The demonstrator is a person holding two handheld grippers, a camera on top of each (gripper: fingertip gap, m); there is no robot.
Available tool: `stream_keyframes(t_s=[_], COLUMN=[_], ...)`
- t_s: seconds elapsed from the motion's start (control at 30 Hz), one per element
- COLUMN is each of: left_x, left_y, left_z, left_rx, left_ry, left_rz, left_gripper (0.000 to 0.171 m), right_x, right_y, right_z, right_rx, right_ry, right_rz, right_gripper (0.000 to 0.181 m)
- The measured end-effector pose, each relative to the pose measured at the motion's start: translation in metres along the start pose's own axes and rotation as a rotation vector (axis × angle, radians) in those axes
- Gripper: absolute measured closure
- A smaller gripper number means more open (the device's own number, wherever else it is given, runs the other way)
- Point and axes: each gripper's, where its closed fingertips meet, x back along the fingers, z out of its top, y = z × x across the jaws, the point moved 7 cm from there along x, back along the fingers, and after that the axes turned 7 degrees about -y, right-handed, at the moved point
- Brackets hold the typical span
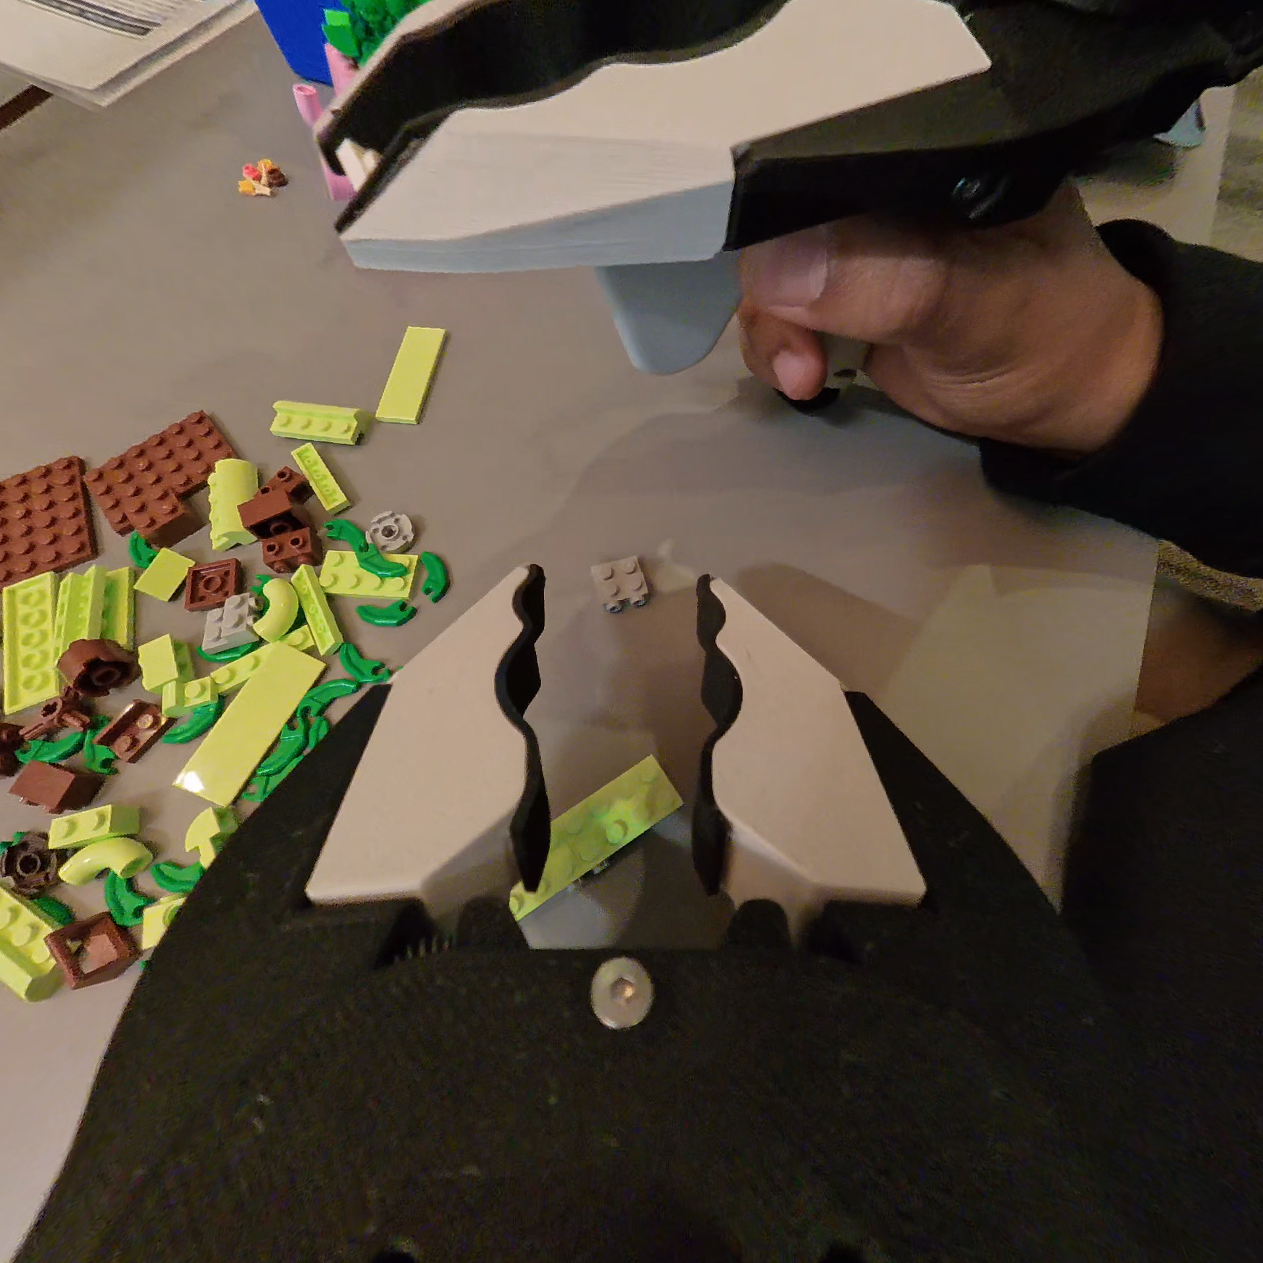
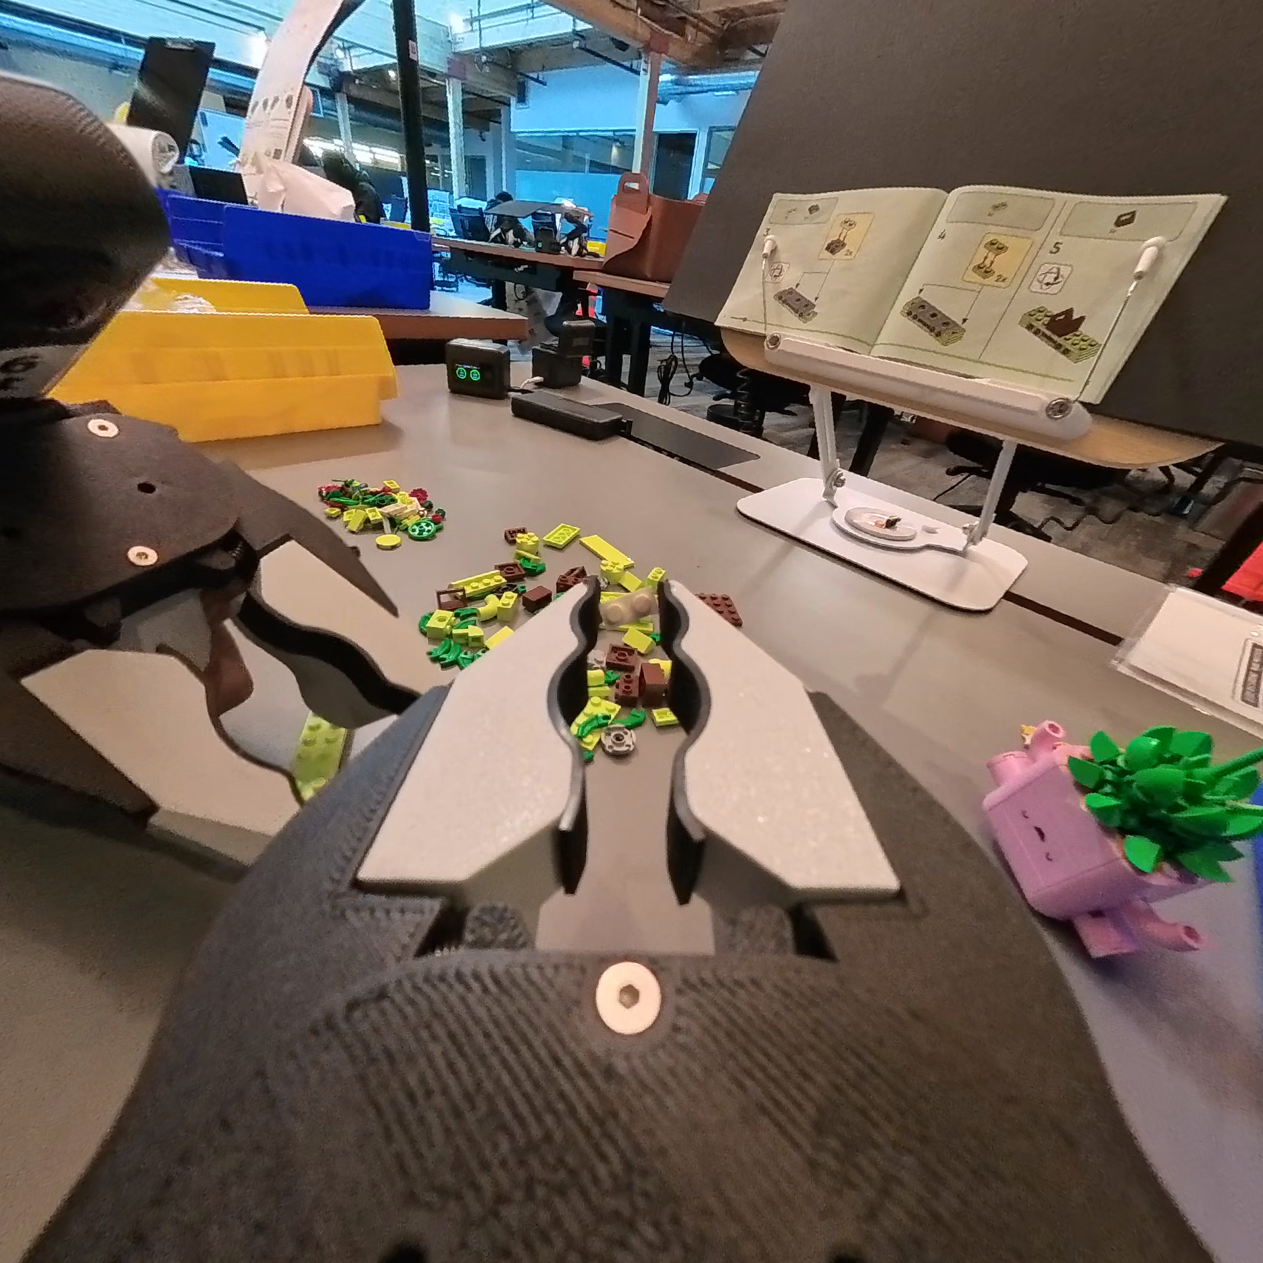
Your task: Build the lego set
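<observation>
Between my left gripper's (image 1: pixel 618 584) parted fingers, deep near their roots, a lime green plate (image 1: pixel 601 823) lies slantwise; its low end passes behind the left finger's black pad, so I cannot tell whether anything presses it, but the jaws stand clearly apart. Just ahead of the fingertips, a small grey plate (image 1: pixel 620 582) sits alone on the grey table (image 1: pixel 786 492), studs up. Off to the left of that gripper spreads the loose pile (image 1: pixel 178 649): brown studded plates, lime bricks and tiles, dark green leaf pieces, a round grey piece.

My right gripper (image 2: pixel 625 594) is clenched on a pale grey piece (image 2: pixel 627 607), pinched at the very fingertips (two round studs face me). Seen from the left wrist view, that gripper hangs above and ahead of the left one, with my right hand (image 1: pixel 957 328) wrapped around its handle.

Beyond the right gripper's tips lies the same brown, lime and green pile, and farther ahead a smaller heap (image 2: pixel 383 512) with some red in it. To the right of the gripper, close by, a finished pink pot with green leaves (image 2: pixel 1121 820) lies tipped on the table. Farther off on that side an open instruction booklet (image 2: pixel 970 273) rests on a white stand (image 2: pixel 888 540). Yellow bins (image 2: pixel 232 369) stand ahead to the left.
</observation>
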Motion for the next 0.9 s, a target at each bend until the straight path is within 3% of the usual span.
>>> stream_keyframes(t_s=[0.9], left_x=[-0.012], left_y=[-0.001], left_z=[-0.003], left_rx=[0.017], left_ry=[-0.093], left_rz=[0.009], left_gripper=[0.114], right_x=[-0.003], right_y=[-0.003], right_z=[-0.001], right_rx=[0.013], right_ry=[-0.015], right_rz=[0.012], right_gripper=[0.167])
